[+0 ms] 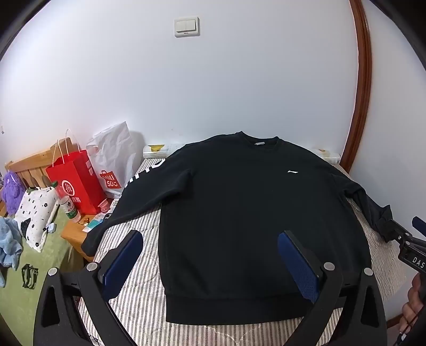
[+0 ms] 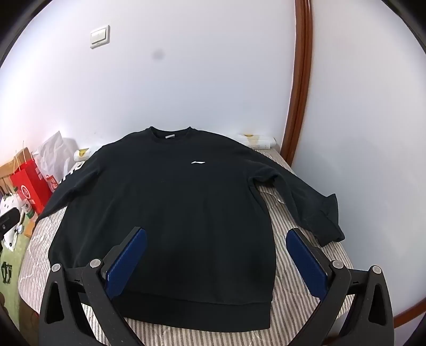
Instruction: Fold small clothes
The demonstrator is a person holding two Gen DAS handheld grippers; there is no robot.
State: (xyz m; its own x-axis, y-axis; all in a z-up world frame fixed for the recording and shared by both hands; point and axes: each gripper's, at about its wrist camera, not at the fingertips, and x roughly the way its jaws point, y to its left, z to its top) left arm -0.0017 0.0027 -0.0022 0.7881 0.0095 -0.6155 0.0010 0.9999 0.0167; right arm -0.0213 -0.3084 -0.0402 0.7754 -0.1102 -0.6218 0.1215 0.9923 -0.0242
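A black sweatshirt (image 1: pixel 239 213) lies flat and face up on a bed (image 1: pixel 138 292) covered in striped fabric. The collar points toward the white wall (image 1: pixel 213 79); the hem lies nearest the cameras. A small white logo (image 1: pixel 292 171) marks the chest. Both sleeves are spread outward. The sleeve on the left of the view carries white lettering, and its cuff hangs past the bed edge. The other sleeve angles down along the bed's right side, with its cuff near the wall in the right wrist view.

The left gripper (image 1: pixel 210 262) hovers above the hem's left corner. Its jaws stand fully apart and hold nothing. One blue pad is over the striped cover, the other over the sweatshirt body.

The right gripper (image 2: pixel 216 259) hovers above the hem's right corner. Its jaws are likewise fully apart and empty. One pad is over the sweatshirt, the other over the cover just beside the garment's side seam.

At the left of the bed stand a red bag (image 1: pixel 77 181), a white bag (image 1: pixel 117 159) and a bottle (image 1: pixel 68 205). A wall switch (image 1: pixel 187 26) sits above the sweatshirt. A wooden frame (image 1: pixel 363 79) runs down the wall at the right.
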